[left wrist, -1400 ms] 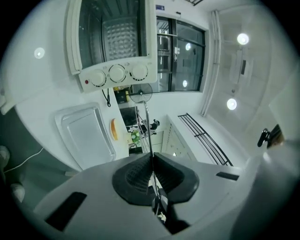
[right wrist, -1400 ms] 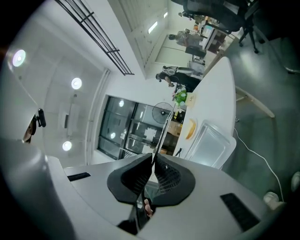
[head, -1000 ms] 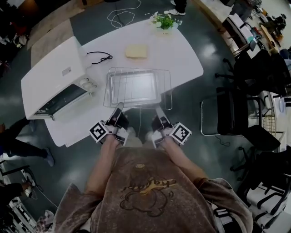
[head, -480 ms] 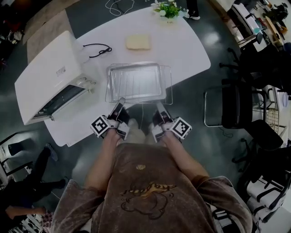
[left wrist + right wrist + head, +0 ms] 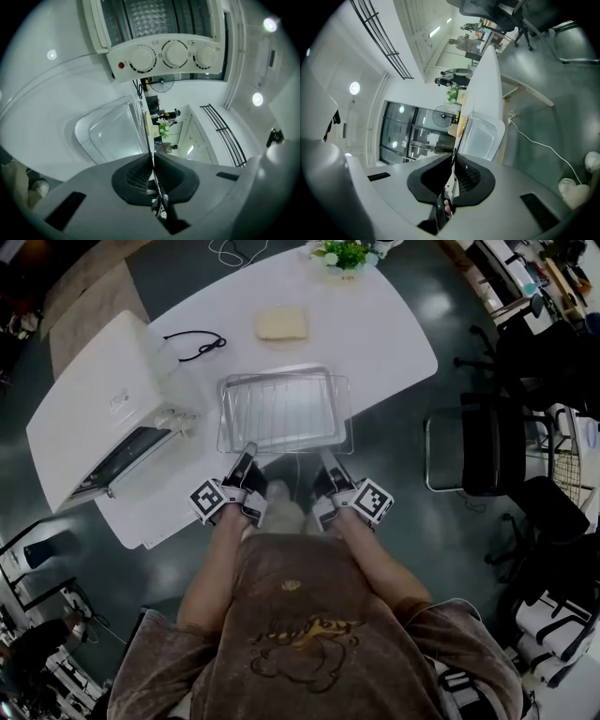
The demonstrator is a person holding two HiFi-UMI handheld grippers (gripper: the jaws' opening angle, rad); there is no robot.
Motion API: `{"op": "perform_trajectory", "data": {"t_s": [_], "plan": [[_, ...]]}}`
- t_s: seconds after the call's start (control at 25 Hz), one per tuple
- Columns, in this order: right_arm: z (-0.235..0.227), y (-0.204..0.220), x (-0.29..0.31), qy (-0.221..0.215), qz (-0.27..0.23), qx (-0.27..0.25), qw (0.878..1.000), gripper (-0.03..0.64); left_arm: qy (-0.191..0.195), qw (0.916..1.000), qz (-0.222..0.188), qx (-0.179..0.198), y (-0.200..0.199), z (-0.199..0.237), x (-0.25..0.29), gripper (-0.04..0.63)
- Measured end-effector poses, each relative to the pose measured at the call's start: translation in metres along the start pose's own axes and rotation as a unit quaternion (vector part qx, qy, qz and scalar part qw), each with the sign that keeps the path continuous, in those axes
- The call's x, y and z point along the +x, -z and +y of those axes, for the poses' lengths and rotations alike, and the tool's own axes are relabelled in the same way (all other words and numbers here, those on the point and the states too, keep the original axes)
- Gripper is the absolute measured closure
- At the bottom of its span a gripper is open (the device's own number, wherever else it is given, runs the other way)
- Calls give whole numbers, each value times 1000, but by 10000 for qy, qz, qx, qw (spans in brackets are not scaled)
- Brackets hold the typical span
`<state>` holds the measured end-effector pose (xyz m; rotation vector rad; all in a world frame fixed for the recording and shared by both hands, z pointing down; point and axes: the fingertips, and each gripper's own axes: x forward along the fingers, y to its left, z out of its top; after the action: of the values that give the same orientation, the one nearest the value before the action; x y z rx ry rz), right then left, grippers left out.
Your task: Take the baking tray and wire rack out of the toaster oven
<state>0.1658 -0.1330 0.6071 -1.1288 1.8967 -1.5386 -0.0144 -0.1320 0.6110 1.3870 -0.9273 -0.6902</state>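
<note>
The metal baking tray [image 5: 279, 409] lies together with the wire rack [image 5: 343, 418] at the near side of the white table [image 5: 394, 334], outside the white toaster oven [image 5: 103, 395]. The rack sticks out past the tray on the right. My left gripper [image 5: 247, 452] is shut on the near rim at its left end, and my right gripper [image 5: 328, 457] is shut on the same rim further right. In the left gripper view the rim runs as a thin edge between the shut jaws [image 5: 151, 157], with the tray [image 5: 115, 133] beyond. The right gripper [image 5: 453, 157] shows the same grip on the tray [image 5: 482, 136].
The toaster oven stands at the table's left with its door down; its knobs [image 5: 174, 53] face the left gripper. A pale slab of bread [image 5: 281, 322], a black cable [image 5: 195, 341] and a potted plant [image 5: 345, 253] lie further back. Black chairs [image 5: 483, 442] stand to the right.
Both grippers have come down a little, still shut on the tray's near rim, and the tray and rack have sunk with them toward the tabletop.
</note>
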Motion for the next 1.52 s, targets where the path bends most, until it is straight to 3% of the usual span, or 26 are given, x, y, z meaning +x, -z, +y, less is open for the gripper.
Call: {"op": "perform_trajectory", "data": {"t_s": [0.16,0.28,0.44,0.64,0.72,0.8,0.96,1.52], "plan": [[-1,6,2,39,17,34,10000,606,-180,9997,85,-129,0,9,-3,581],[-2,8,3,86,18,111,9999,609,-124,9995,132,-265,1,9,-3,442],[-9,7,3,125,7,-8,9999,609,-236,9988,349,-251,6,14,-5,405],[-23,9,1,416,-30,127,9991,609,-406,9963,568,-495,17,26,-15,394],[-22,9,4,313,12,-3,9995,609,-444,9961,567,-517,18,29,-20,394],[-22,9,8,162,74,-132,9998,609,-475,9960,572,-505,20,31,-23,394],[-41,21,2,610,160,468,9969,607,-473,9960,590,-484,24,28,-26,394],[-59,24,9,651,288,557,9959,601,-315,9968,619,-385,25,13,-20,396]]}}
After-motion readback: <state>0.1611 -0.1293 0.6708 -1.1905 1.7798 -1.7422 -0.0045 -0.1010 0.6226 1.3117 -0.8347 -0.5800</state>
